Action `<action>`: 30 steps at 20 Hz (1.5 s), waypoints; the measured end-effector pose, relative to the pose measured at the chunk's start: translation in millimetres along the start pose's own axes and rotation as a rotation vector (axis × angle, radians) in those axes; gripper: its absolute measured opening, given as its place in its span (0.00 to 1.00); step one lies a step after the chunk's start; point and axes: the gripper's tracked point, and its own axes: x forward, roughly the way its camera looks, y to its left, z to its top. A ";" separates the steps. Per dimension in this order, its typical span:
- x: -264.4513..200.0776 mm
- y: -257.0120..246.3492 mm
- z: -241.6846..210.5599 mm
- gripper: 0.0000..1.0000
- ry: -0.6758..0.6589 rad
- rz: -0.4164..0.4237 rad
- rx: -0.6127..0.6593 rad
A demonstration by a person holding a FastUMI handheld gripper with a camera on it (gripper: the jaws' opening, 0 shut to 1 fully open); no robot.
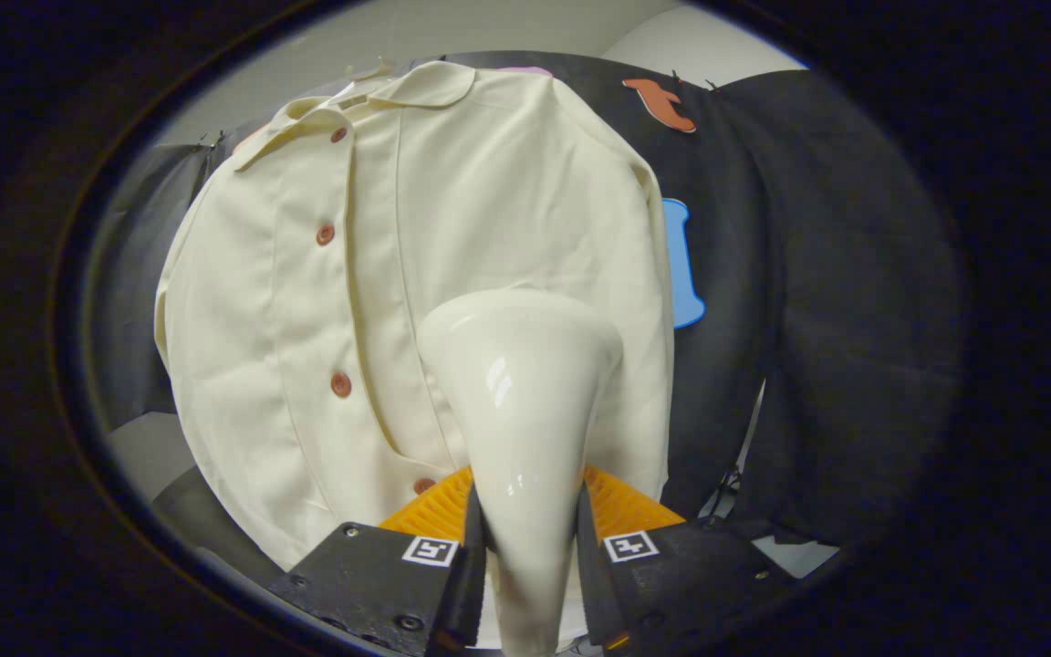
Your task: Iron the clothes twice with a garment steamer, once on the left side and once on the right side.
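- The gripper [530, 538] is closed on the steamer [521, 401], with a finger pressed against each side of its narrow neck.
- The steamer is glossy cream plastic; it widens from the fingers into a broad, rounded head that points away from the camera.
- The head sits against the lower part of the shirt [398, 274], to the side of the button strip, on the panel without buttons.
- The shirt is pale cream with a collar and a row of brown buttons [326, 234], hanging upright in front of the black cloth wall [817, 274].
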 end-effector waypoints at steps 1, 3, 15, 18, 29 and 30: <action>0.8 -1.8 -9.3 0.44 0.002 -0.003 0.015; 1.8 -4.0 -28.8 0.44 0.008 -0.003 0.030; -15.1 -43.9 -147.6 0.44 0.171 -0.092 -0.047; -25.3 -49.1 -164.4 0.44 0.200 -0.117 -0.061; -125.9 29.3 -187.3 0.44 0.187 -0.160 -0.122; -133.4 40.1 -184.4 0.44 0.178 -0.163 -0.114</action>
